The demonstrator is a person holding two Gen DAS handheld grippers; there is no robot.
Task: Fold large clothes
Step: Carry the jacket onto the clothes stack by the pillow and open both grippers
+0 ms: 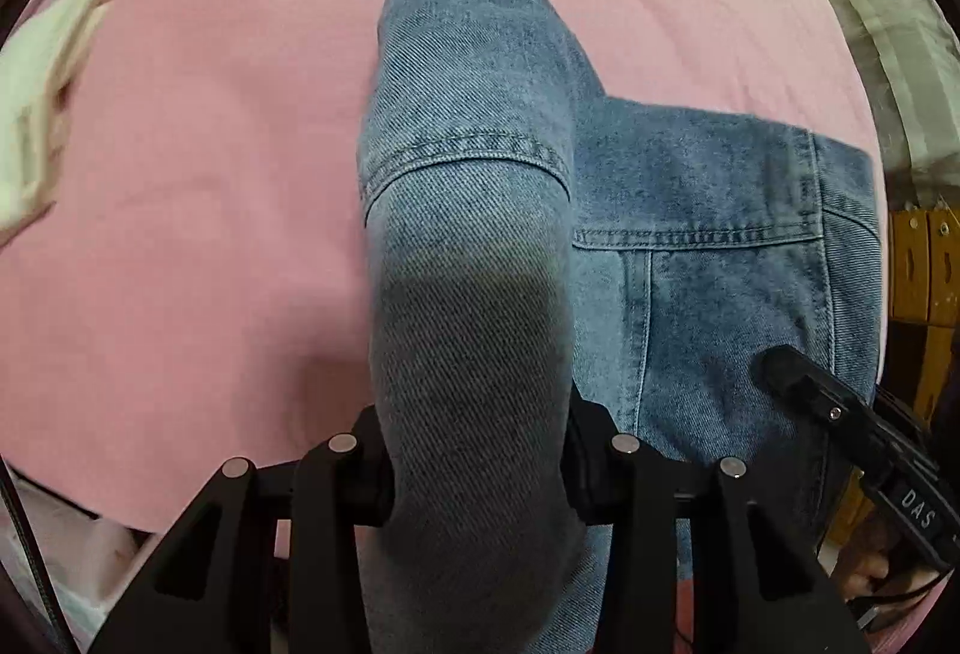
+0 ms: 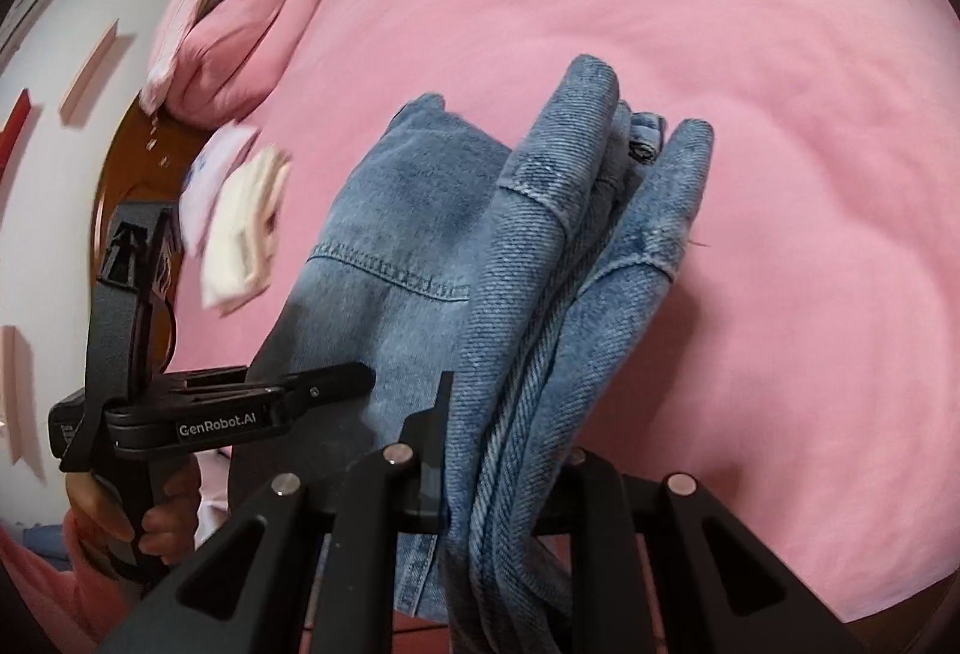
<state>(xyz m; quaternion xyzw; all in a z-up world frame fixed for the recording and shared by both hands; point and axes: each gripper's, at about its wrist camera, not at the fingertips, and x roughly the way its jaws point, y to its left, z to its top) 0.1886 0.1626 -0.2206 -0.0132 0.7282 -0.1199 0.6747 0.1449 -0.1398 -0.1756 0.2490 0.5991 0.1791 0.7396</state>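
Left wrist view: left tool pinched a bunched fold of the blue denim garment, which lay on the pink bed sheet toward the bed's right side. Right tool clamped several denim layers, lifted off the sheet. Folded cream clothes and a pale folded piece sat near the bed's left edge, blurred. Pink pillows at the far corner by a white wall; wooden furniture past the right edge.
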